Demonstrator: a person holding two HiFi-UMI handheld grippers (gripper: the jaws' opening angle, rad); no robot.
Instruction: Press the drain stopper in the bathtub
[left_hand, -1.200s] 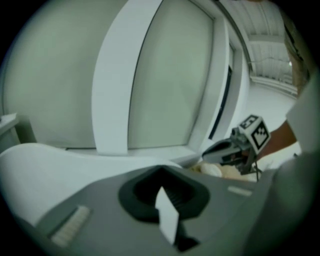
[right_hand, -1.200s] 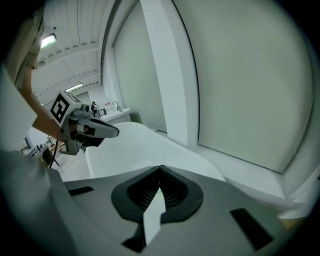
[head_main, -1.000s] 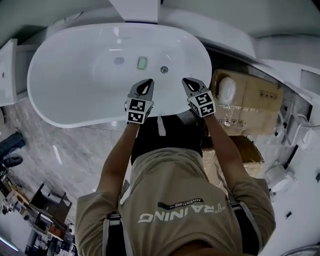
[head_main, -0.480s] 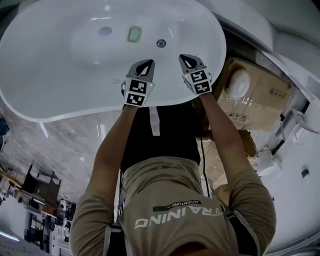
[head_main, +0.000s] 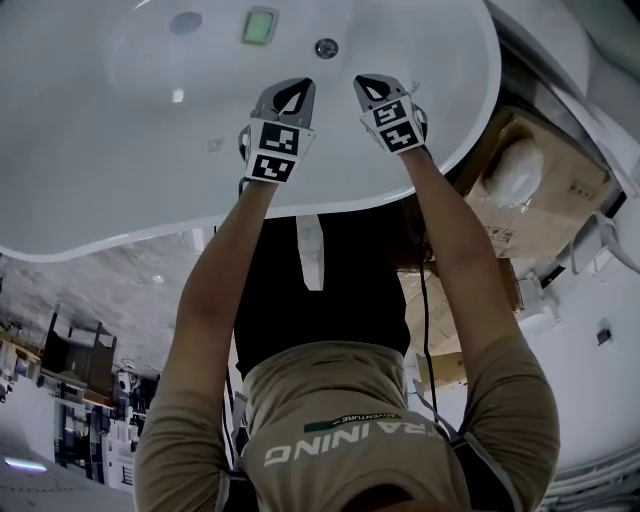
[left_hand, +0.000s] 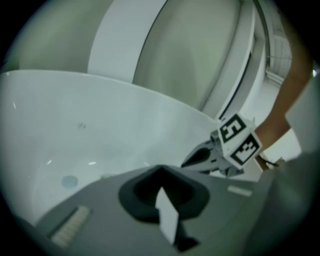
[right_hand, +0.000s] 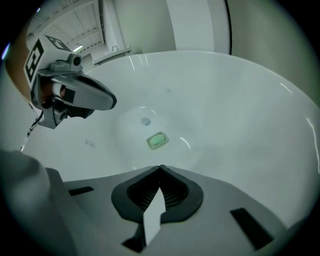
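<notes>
Bathtub (head_main: 120, 215): white and glossy, spread out below you
Drain stopper (head_main: 186, 22): pale round disc on the tub floor, left of a green pad (head_main: 259, 25); well apart from both tools
Left tool (head_main: 291, 88): jaws together, holding nothing; nearest the stopper, so lead with it
Right tool (head_main: 367, 84): likewise closed and empty
Press: land squarely on the disc's centre; the tip may slip on the gloss

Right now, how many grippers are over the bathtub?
2. The left gripper and the right gripper are side by side above the bathtub, near the person's side, jaws together.
</notes>
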